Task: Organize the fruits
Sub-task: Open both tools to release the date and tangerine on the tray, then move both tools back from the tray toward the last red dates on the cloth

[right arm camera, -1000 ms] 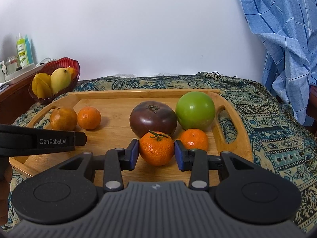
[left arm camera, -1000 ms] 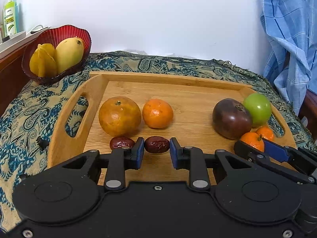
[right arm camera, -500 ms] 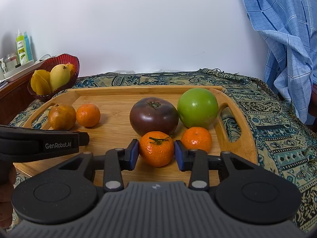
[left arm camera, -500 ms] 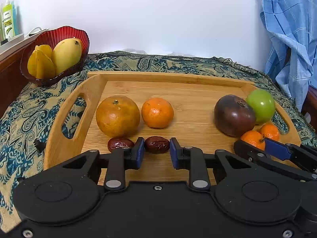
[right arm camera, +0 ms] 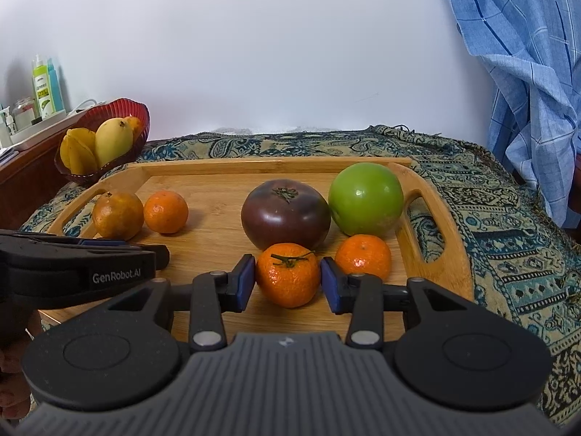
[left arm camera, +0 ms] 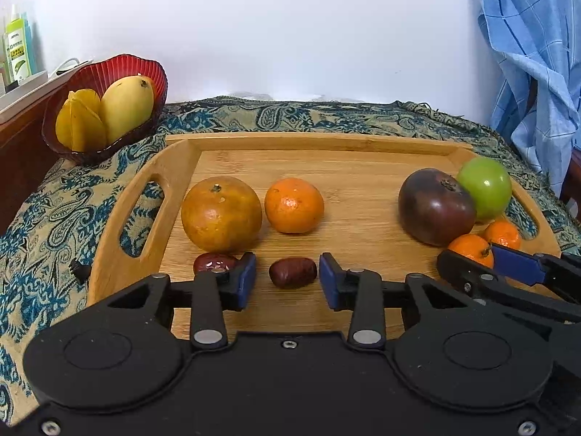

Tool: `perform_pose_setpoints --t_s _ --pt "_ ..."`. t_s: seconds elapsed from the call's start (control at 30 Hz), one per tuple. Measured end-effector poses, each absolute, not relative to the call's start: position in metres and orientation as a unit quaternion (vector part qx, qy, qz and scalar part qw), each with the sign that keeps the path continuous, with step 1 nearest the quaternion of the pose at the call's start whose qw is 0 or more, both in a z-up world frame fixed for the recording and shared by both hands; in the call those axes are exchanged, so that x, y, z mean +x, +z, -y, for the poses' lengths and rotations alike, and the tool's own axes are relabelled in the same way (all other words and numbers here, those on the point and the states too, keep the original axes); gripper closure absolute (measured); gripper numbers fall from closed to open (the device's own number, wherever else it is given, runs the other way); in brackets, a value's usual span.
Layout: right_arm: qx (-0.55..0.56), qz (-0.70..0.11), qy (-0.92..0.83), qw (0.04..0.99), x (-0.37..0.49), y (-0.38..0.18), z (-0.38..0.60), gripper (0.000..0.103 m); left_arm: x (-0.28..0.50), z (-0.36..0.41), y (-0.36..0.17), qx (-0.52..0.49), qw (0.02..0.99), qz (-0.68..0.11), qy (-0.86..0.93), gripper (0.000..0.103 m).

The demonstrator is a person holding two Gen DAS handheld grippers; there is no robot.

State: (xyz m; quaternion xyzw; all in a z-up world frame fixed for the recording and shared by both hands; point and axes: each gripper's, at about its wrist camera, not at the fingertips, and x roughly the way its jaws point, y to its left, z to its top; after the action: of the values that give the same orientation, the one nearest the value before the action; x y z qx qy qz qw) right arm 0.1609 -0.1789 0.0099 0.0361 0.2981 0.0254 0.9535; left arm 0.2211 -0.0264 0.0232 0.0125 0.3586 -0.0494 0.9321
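Note:
A wooden tray [left arm camera: 181, 167] holds the fruit. My left gripper [left arm camera: 287, 281] is low over its near edge. Its jaws are opening, and a dark red date [left arm camera: 292, 271] lies on the wood between the pads with a gap on each side. A second date [left arm camera: 212, 263] lies just left of it, below a brownish orange [left arm camera: 221, 214] and a smaller orange [left arm camera: 294, 205]. My right gripper [right arm camera: 288, 285] is opening around a stemmed mandarin [right arm camera: 288, 274] that rests on the tray; the pads stand just off its sides. Behind it are a dark purple tomato [right arm camera: 285, 212], a green fruit [right arm camera: 365, 198] and another mandarin [right arm camera: 363, 256].
A red bowl [left arm camera: 109, 72] with a mango and starfruit stands beyond the tray's left corner on the patterned cloth [left arm camera: 47, 218]. A blue checked cloth [right arm camera: 526, 91] hangs at the right. Bottles [right arm camera: 43, 87] stand on a ledge at far left. The back half of the tray is bare wood.
Both pairs of jaws have widened. The left pads have come off the date and the right pads off the stemmed mandarin; both fruits stay on the tray. Neither hand has shifted.

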Motion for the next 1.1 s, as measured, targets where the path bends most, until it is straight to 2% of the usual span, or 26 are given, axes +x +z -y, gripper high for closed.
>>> perform_pose_setpoints --t_s 0.13,0.27,0.37,0.4,0.5,0.77,1.1 --pt "0.035 -0.298 0.030 0.953 0.157 0.011 0.180 0.040 0.219 0.026 0.026 0.008 0.932 -0.358 -0.051 0.056" --pt "0.038 -0.295 0.033 0.954 0.154 0.013 0.183 0.032 0.214 0.026 0.030 0.011 0.934 -0.354 -0.049 0.048" --pt "0.048 -0.294 0.032 0.954 0.151 0.015 0.187 0.023 0.208 0.024 0.034 0.016 0.937 -0.347 -0.042 0.039" --pt "0.059 -0.294 0.031 0.954 0.150 0.015 0.192 0.019 0.206 0.023 0.035 0.016 0.938 -0.345 -0.040 0.033" --pt "0.067 -0.286 0.036 0.955 0.144 0.017 0.196 0.016 0.201 0.020 0.039 0.009 0.939 -0.341 -0.042 0.026" --pt "0.062 -0.266 0.049 0.961 0.128 0.023 0.197 0.012 0.181 0.018 0.050 0.012 0.943 -0.329 -0.040 0.021" --pt "0.063 -0.253 0.050 0.964 0.108 0.030 0.203 0.011 0.155 0.015 0.054 0.004 0.943 -0.331 -0.040 0.020"
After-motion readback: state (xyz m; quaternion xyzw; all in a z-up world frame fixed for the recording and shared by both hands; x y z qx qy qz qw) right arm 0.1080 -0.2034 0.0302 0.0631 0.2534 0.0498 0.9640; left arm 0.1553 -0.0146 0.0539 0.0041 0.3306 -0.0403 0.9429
